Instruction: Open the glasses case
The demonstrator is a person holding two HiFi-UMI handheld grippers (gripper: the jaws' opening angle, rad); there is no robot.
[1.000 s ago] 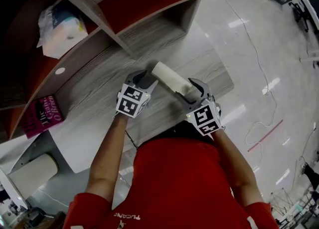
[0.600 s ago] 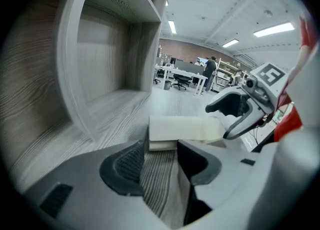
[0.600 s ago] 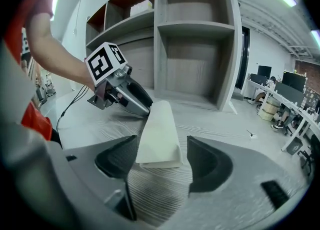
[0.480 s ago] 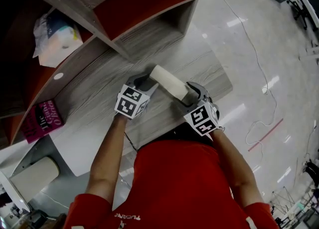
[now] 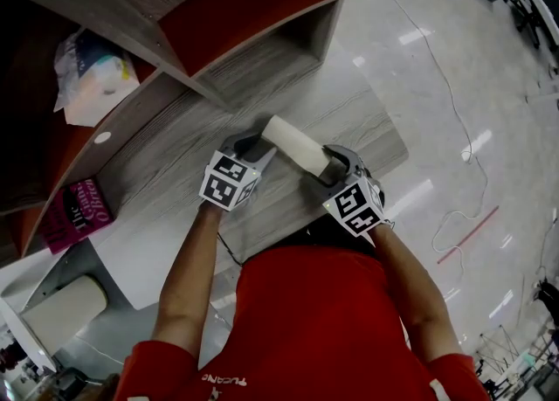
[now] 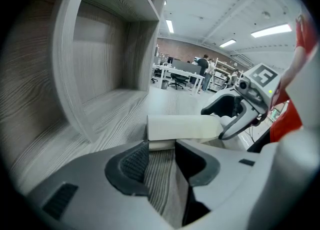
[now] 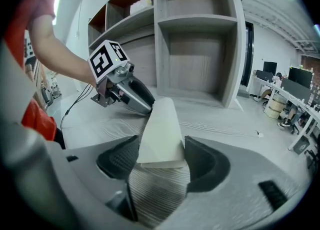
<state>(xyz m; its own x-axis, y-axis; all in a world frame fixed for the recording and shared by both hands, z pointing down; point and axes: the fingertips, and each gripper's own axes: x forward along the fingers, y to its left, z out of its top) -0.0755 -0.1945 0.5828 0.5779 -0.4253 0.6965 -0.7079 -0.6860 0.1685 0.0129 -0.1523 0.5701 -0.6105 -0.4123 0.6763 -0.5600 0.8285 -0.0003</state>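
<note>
A cream glasses case [image 5: 297, 144] lies shut on the grey wood desk [image 5: 175, 159], between my two grippers. My right gripper [image 5: 325, 168] is at its near end. In the right gripper view the case [image 7: 161, 129] fills the gap between the pads [image 7: 120, 161], and the jaws have just been closing on it. My left gripper [image 5: 260, 144] meets the far end from the side. In the left gripper view the case [image 6: 182, 126] lies just beyond the tips. These jaws have been closing too, and only desk shows between the pads [image 6: 131, 166].
A wooden shelf unit [image 5: 253, 6] with red panels stands behind the desk. A white bag [image 5: 87, 76] lies in one bay and a magenta book [image 5: 79, 211] lower left. The desk's right edge [image 5: 389, 150] drops to a glossy floor with a cable [image 5: 454, 93].
Little differs. Both grippers stay at the two ends of the case, and the case lies in the same spot on the desk.
</note>
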